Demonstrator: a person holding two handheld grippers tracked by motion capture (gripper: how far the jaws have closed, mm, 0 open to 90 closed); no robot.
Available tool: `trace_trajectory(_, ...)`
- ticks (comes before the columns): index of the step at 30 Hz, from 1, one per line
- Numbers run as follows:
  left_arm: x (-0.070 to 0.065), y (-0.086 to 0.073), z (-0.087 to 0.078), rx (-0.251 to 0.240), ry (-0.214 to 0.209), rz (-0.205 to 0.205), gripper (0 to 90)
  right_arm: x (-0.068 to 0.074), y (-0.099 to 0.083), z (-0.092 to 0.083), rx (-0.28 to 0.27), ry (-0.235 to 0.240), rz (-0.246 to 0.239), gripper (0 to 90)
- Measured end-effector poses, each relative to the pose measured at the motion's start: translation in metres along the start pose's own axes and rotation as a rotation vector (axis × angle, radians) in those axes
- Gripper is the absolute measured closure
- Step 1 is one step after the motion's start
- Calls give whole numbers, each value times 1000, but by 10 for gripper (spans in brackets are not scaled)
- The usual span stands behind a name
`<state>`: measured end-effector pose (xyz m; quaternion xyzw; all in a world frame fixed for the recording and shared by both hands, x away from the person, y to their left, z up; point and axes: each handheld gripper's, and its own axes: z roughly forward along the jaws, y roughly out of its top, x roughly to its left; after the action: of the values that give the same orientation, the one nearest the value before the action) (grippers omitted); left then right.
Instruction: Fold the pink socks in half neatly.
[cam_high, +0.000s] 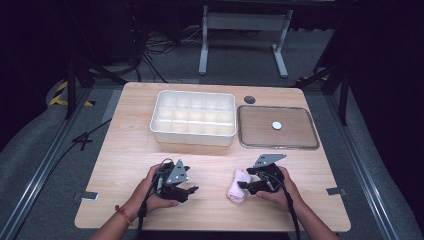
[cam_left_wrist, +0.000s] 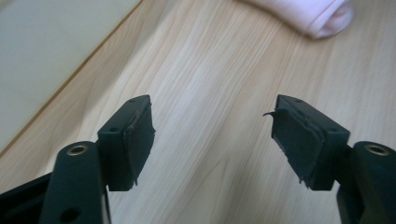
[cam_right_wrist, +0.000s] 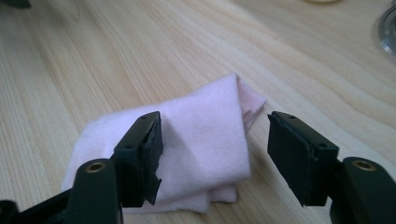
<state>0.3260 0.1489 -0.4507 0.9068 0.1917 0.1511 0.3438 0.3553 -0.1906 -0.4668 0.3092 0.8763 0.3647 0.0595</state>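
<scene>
Right gripper view: the folded pink cloth (cam_right_wrist: 187, 154) lies on the wooden table (cam_right_wrist: 140, 56) under my right gripper (cam_right_wrist: 215, 154), whose jaws stand wide and grip nothing. Left of the cloth, my left gripper (cam_left_wrist: 212, 140) gapes empty over bare wood. Beyond the cloth sit a white divided tray (cam_high: 194, 118) and a clear lid (cam_high: 278, 127); grey floor surrounds.

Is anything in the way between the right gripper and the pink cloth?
Nothing visible. The right gripper stands open right over the folded pink cloth, with only bare table around it.
</scene>
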Motion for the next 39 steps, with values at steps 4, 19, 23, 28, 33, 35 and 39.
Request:
trace_trajectory(4, 9, -18, -5, 38, 34, -27, 286, -4, -2, 3, 4, 44, 34, 375)
trace_trajectory(19, 33, -54, -7, 31, 23, -176, 221, -3, -1, 3, 8, 165, 26, 725)
trace_trajectory(23, 39, -57, -2, 7, 0, -224, 156, -3, -1, 0, -2, 157, 11, 750)
trace_trajectory(28, 40, -56, -1, 10, 4, -217, 148, -1, 0, -4, -24, 143, -13, 756)
trace_trajectory(33, 39, -55, 0, 24, 26, -249, 104, 1, 1, -8, -43, 126, -35, 761)
trace_trajectory(35, 39, -55, 1, 22, 25, -256, 98, 0, 2, -10, -52, 116, -43, 762)
trace_trajectory(39, 39, -55, 1, 28, 25, -259, 90, 0, 3, -16, -74, 94, -59, 762)
